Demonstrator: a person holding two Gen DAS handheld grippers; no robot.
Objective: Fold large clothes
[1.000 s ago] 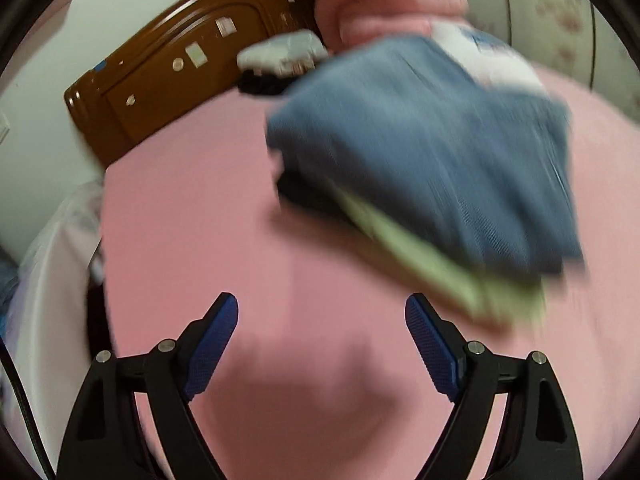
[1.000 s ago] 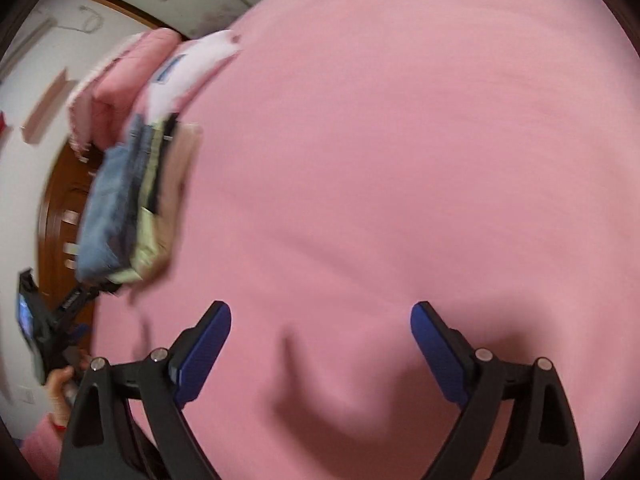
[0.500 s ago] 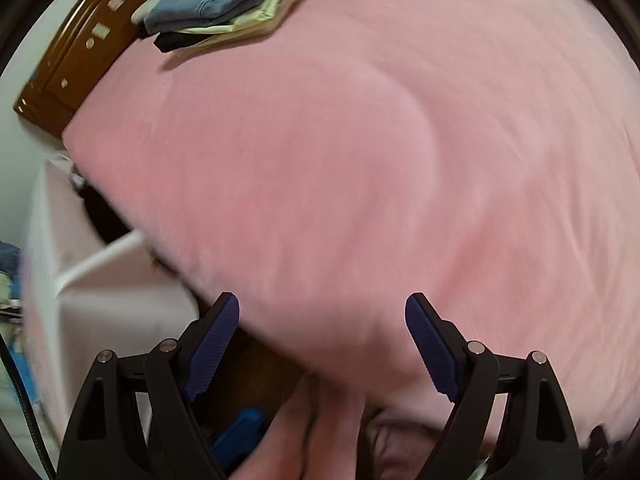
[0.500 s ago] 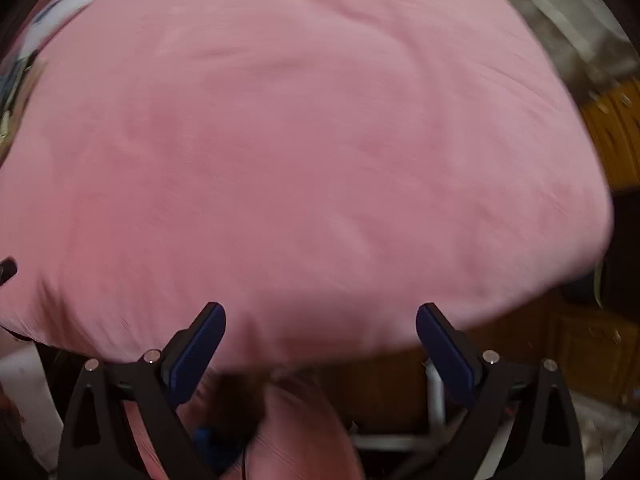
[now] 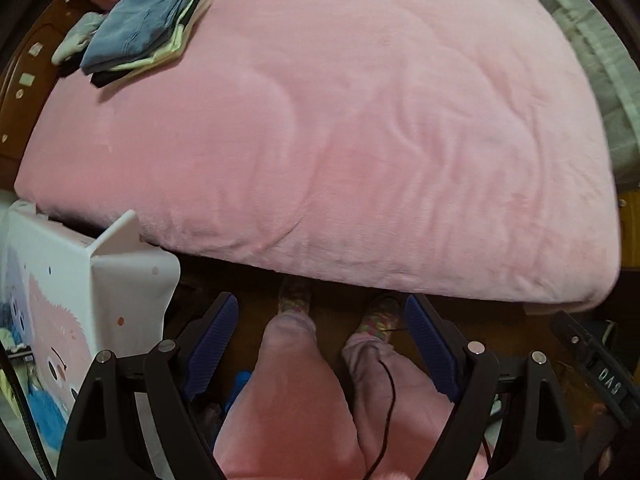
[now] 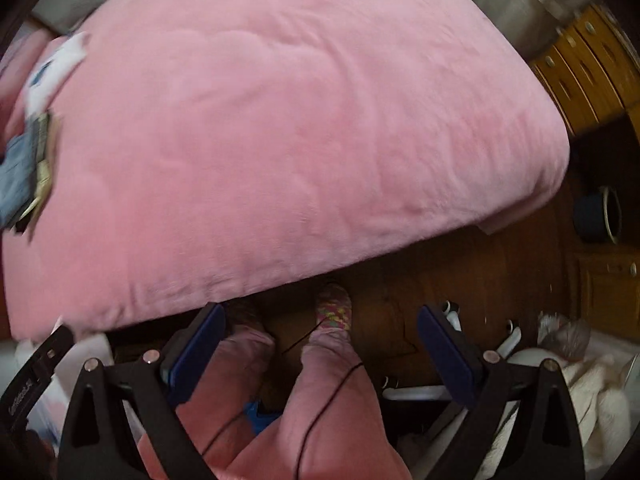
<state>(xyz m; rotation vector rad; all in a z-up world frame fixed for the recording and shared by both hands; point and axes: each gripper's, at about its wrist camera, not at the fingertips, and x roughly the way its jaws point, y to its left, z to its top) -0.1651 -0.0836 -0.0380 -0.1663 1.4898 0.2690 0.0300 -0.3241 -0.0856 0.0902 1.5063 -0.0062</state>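
Observation:
A stack of folded clothes [image 5: 140, 36], blue denim on top with pale green and black layers under it, lies at the far left corner of the pink bed [image 5: 360, 120]. It also shows at the left edge of the right wrist view [image 6: 24, 176]. My left gripper [image 5: 320, 340] is open and empty, held off the near bed edge above the person's legs. My right gripper [image 6: 320, 344] is open and empty, also off the bed edge. A pile of whitish cloth [image 6: 560, 376] lies at the lower right.
A white printed box [image 5: 80, 300] stands by the bed at the left. The person's pink trousers [image 5: 300, 400] and socked feet are below the grippers on a wooden floor [image 6: 392, 300]. A wooden cabinet [image 6: 588, 72] and a dark round bin [image 6: 596, 216] are right.
Both grippers have drawn back from over the bed to beyond its near edge. The folded stack, close a second ago, now lies far off at the left corner. Both grippers stay open.

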